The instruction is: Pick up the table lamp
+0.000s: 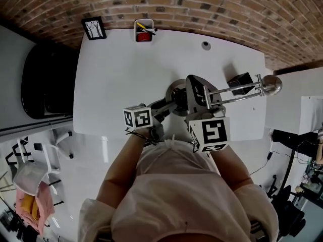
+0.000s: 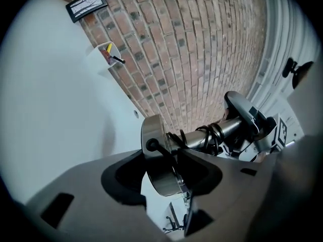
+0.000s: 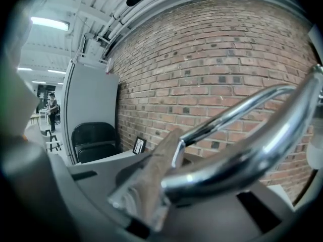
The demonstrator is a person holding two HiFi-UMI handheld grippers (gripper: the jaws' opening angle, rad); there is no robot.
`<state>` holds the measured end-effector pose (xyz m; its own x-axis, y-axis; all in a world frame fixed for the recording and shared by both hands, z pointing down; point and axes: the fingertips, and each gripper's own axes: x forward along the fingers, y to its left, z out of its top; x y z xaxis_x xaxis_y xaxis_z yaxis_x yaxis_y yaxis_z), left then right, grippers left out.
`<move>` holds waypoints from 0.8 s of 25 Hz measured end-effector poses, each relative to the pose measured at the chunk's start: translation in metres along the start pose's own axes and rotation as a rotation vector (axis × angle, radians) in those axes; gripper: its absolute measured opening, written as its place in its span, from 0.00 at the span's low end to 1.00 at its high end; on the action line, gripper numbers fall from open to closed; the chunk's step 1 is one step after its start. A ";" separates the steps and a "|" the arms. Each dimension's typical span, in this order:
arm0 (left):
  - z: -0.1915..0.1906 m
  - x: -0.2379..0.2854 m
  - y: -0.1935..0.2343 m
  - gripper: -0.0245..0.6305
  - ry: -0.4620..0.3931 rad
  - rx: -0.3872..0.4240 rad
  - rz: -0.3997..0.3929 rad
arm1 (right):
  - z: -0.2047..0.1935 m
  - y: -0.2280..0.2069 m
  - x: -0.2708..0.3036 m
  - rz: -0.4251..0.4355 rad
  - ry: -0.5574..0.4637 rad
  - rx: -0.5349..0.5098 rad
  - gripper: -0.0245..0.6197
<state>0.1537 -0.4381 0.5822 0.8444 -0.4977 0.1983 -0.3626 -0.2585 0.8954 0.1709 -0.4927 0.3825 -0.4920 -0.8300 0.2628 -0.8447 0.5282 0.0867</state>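
The table lamp has a round metal base [image 1: 175, 92], twin chrome arm rods [image 1: 237, 89] and a rounded chrome head [image 1: 272, 84]; it hangs tilted over the white table [image 1: 126, 74]. My left gripper [image 1: 167, 108] comes in from the near left. In the left gripper view its jaws clamp the rim of the base disc [image 2: 159, 160], and a black cord coils round the stem [image 2: 222, 130]. My right gripper [image 1: 200, 98] is shut on the chrome arm [image 3: 242, 155], which runs up and to the right from between its jaws [image 3: 151, 195].
A white pen holder [image 1: 144, 32] and a small picture frame [image 1: 94, 28] stand at the table's far edge by the brick wall. A black box [image 1: 240, 82] sits on the table under the lamp arm. A black chair [image 1: 43, 84] stands to the left.
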 end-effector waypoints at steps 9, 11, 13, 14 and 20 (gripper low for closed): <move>0.052 0.015 -0.052 0.34 -0.071 0.058 -0.083 | 0.064 -0.031 -0.004 -0.013 -0.059 -0.008 0.08; 0.068 0.017 -0.058 0.34 -0.084 0.107 -0.073 | 0.077 -0.036 -0.006 -0.015 -0.092 -0.018 0.08; 0.075 0.018 -0.075 0.34 -0.067 0.114 -0.092 | 0.089 -0.041 -0.008 -0.023 -0.108 -0.015 0.08; 0.078 0.019 -0.082 0.34 -0.065 0.115 -0.100 | 0.094 -0.044 -0.009 -0.027 -0.111 -0.010 0.08; 0.087 0.019 -0.098 0.34 -0.075 0.114 -0.107 | 0.114 -0.051 -0.015 -0.032 -0.107 -0.004 0.08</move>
<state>0.1710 -0.4945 0.4634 0.8504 -0.5214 0.0705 -0.3185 -0.4035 0.8578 0.1975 -0.5280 0.2650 -0.4844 -0.8609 0.1554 -0.8598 0.5013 0.0972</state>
